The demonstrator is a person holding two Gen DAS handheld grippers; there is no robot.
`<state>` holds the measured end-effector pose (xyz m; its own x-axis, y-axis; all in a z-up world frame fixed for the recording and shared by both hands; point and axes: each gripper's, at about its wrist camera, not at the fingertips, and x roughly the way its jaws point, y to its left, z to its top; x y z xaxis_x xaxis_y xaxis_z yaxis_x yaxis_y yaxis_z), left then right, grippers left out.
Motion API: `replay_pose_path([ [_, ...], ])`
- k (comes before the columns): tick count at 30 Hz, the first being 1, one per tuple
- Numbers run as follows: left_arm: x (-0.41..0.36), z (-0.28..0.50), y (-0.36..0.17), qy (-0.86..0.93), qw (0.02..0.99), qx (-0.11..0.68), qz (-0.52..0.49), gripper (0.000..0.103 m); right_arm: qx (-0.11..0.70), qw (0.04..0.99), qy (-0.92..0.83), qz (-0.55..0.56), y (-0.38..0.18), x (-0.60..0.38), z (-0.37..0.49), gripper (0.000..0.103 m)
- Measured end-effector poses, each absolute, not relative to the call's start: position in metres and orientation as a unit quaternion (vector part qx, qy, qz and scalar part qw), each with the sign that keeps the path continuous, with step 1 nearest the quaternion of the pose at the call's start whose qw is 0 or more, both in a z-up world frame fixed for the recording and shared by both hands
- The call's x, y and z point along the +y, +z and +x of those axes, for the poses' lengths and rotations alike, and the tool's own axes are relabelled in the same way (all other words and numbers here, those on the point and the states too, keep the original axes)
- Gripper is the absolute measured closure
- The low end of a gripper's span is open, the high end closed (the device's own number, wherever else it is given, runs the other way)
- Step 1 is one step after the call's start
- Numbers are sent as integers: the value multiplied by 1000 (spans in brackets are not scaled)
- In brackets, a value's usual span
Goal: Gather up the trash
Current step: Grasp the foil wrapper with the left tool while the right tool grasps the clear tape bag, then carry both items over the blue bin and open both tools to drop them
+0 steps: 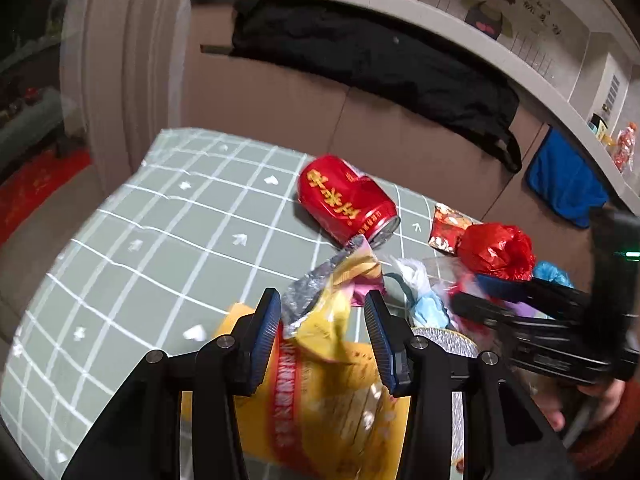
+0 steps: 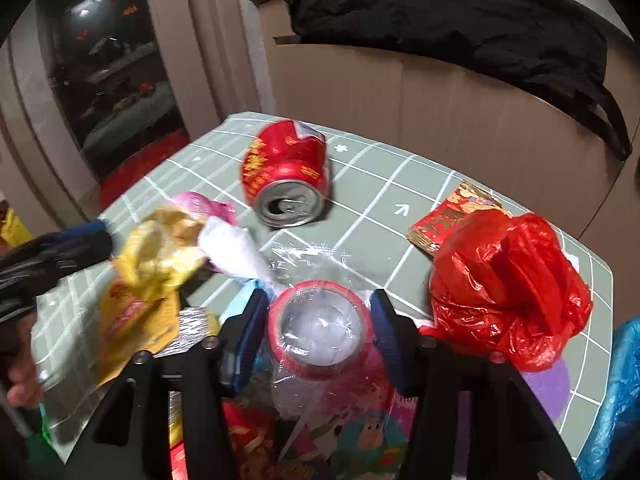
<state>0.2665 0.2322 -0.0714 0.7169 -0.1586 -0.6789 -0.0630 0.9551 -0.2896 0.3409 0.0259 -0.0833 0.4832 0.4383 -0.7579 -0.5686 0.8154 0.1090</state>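
Above the checked tablecloth (image 1: pixel 140 240), both tools angle down: left tool (image 1: pixel 324 312) half-open around a yellow wrapper (image 1: pixel 332 360), right tool (image 2: pixel 320 312) half-open around a red-rimmed cup (image 2: pixel 320 328).

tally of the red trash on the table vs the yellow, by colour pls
Red: 4 – crushed can, crumpled plastic bag, printed packet, roll of tape in clear film.
Yellow: 1 – snack bag.
Total: 5
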Motion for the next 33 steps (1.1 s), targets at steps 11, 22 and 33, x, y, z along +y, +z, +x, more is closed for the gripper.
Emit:
replay_pose_path([
  [11, 217, 300, -101, -27, 882, 434, -181, 86, 352, 886, 290, -85, -30, -6, 295, 55],
  [22, 195, 261, -49, 5, 926, 356, -128, 92, 356, 894, 264, -66, -34, -47, 273, 55],
  [33, 144, 220, -8, -42, 934, 335, -121, 92, 321, 911, 253, -50, -14, -76, 249, 55],
])
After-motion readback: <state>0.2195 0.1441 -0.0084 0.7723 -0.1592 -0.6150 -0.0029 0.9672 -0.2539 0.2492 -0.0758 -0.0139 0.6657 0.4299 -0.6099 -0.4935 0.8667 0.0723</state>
